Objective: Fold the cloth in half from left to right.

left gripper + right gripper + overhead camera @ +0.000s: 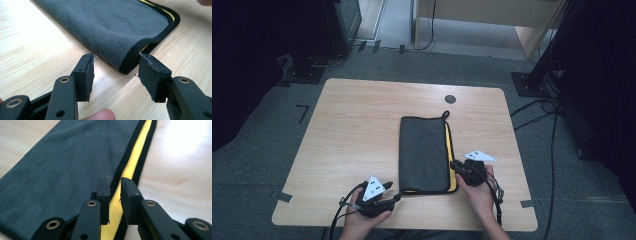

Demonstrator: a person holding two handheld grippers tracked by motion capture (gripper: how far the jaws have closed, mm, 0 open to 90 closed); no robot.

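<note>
Grey fleecy folded cloth (424,152), yellow underside | left tongs (116,68) released | right tongs (115,185) nearly clenched, gripping nothing

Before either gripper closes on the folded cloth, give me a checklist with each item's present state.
1. Cloth lies flat and folded on the table: ok.
2. Left gripper open, near corner of the cloth just ahead of the jaws, nothing between the pads: ok.
3. Right gripper jaws narrowly apart over the yellow inner layer at the open edge: ok.
4. Right pads touching the cloth: cannot tell.
5. Both layers caught at the right edge: not ok, no grip yet.
6. Table around the cloth free for the next fold: ok.
</note>
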